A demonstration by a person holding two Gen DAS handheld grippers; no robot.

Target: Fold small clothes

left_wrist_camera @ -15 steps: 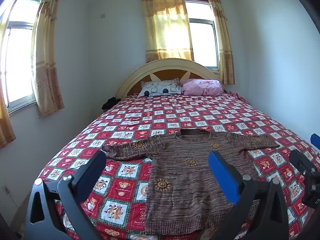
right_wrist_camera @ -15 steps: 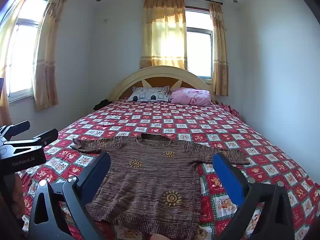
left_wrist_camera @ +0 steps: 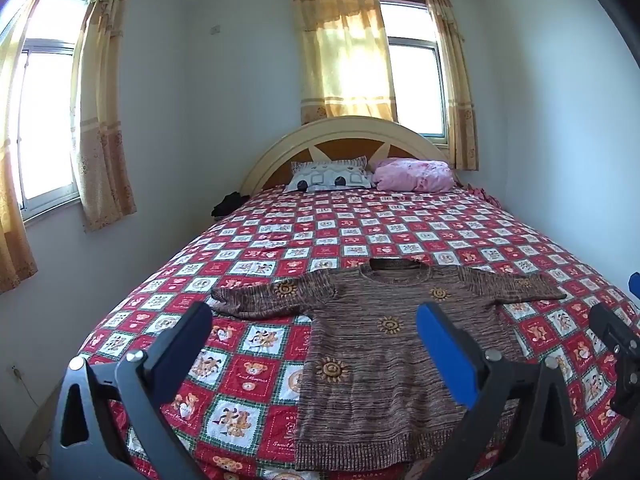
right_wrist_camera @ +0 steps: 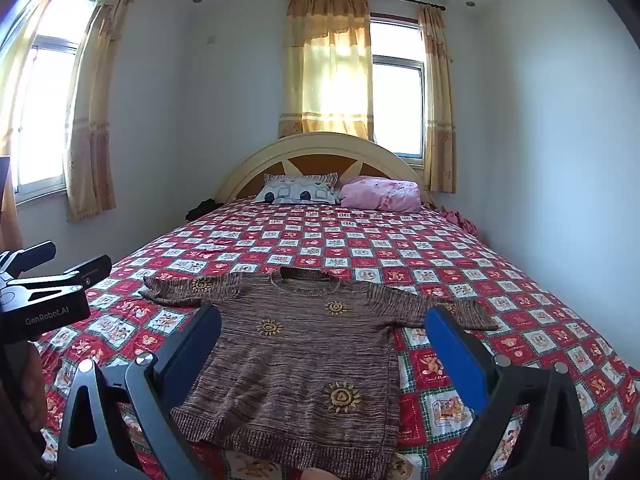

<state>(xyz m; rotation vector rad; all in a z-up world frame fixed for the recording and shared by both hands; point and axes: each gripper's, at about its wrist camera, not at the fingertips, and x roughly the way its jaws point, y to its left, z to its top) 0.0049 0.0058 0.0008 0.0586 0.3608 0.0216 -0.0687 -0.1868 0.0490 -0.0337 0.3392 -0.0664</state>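
A small brown knitted sweater [left_wrist_camera: 384,344] with orange sun motifs lies flat and unfolded on the near end of the bed, both sleeves spread out; it also shows in the right wrist view [right_wrist_camera: 304,356]. My left gripper [left_wrist_camera: 316,340] is open and empty, held above the sweater's left side near the foot of the bed. My right gripper [right_wrist_camera: 324,340] is open and empty above the sweater's hem. The left gripper's body shows at the left edge of the right wrist view [right_wrist_camera: 44,300]; the right gripper's body shows at the right edge of the left wrist view [left_wrist_camera: 616,344].
The bed has a red checked quilt [left_wrist_camera: 360,232] with cartoon squares. A patterned pillow [left_wrist_camera: 332,176] and a pink bundle [left_wrist_camera: 416,176] lie at the curved headboard. A dark item [left_wrist_camera: 228,204] sits at the bed's far left edge. Walls stand close on both sides.
Both grippers have risen and tilted slightly, so the sweater sits a little lower in both views. The sweater has not moved.
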